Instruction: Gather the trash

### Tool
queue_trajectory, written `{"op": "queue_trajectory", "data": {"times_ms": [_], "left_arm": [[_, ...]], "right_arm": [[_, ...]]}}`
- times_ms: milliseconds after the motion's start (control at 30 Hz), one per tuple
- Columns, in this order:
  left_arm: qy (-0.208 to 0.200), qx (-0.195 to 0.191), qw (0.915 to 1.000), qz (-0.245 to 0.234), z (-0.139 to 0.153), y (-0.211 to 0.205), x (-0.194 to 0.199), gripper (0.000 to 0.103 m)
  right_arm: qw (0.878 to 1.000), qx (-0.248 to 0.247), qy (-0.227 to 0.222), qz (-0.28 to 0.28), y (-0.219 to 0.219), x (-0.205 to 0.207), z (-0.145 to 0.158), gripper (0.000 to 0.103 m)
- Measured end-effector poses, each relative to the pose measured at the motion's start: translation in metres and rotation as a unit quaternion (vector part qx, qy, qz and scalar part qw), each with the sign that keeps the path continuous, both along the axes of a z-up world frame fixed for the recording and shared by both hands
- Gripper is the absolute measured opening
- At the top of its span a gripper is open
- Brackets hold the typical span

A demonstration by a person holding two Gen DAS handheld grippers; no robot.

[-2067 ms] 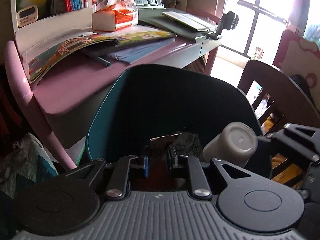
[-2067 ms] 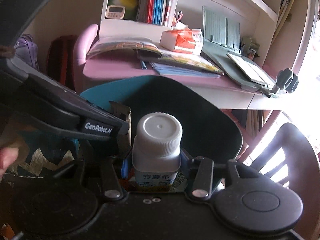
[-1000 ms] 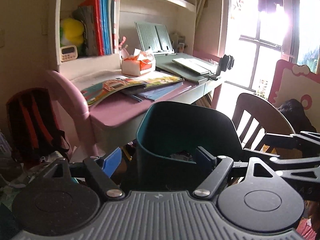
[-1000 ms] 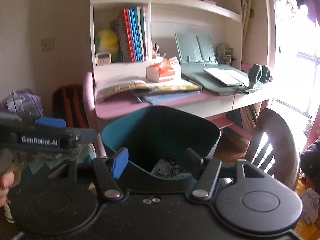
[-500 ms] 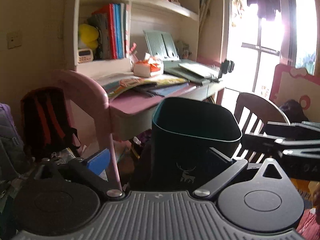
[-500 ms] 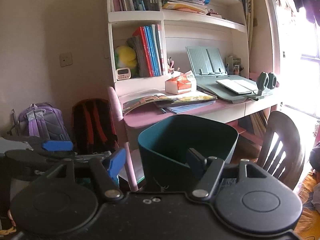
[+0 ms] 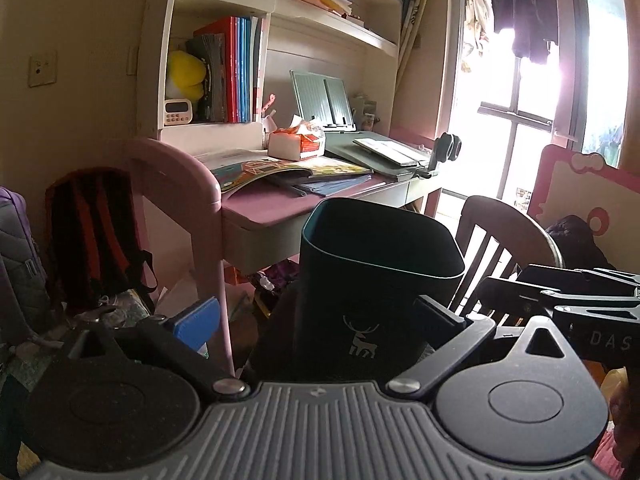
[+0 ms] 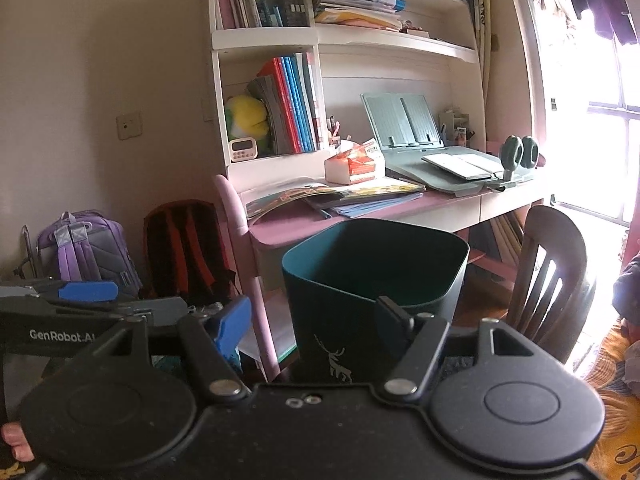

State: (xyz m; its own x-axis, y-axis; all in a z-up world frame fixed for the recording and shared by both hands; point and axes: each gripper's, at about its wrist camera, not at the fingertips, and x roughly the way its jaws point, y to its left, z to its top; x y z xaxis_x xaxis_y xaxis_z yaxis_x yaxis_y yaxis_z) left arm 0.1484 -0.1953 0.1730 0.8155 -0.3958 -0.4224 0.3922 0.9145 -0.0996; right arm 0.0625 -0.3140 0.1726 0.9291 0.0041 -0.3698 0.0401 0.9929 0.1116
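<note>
Tongs of both hands stand spread, and nothing is between their pads. In the left wrist view, the left tongs have one blue pad at 9 o'clock and one dark finger at 3 o'clock, and the teal trash bin stands upright just beyond them, filling the gap at 12 o'clock without touching either finger. A white deer mark is on the bin's near wall. The right tongs are also parted, a little less wide, and the same bin rises between and behind their fingers toward 12 o'clock; its open mouth shows a dark inside, and what lies in it cannot be seen. The other tool's black arm enters each view from the side, at 3 o'clock in the left view and at 9 o'clock in the right. Behind the bin, at 12 o'clock, is the pink desk with open picture books. A dark wooden chair stands at 2 o'clock from the bin.
</note>
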Motion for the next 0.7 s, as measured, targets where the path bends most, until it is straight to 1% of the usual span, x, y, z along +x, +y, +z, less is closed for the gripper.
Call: {"op": "queue_trajectory", "data": {"times_ms": [167, 467, 700], "left_arm": [[0.001, 0.003, 1.0000, 0.001, -0.0002, -0.0001, 0.0007, 0.103], [0.005, -0.010, 0.9999, -0.001, 0.0023, 0.0025, 0.0014, 0.103], [0.000, -0.011, 0.9999, -0.006, 0.0018, 0.0023, -0.0012, 0.103]], "right_arm": [[1.000, 0.002, 0.002, 0.000, 0.0004, -0.0010, 0.0006, 0.068], [1.000, 0.002, 0.001, 0.000, 0.0006, -0.0012, 0.0018, 0.068], [1.000, 0.002, -0.001, -0.003, 0.0012, -0.0030, 0.0026, 0.068]]}}
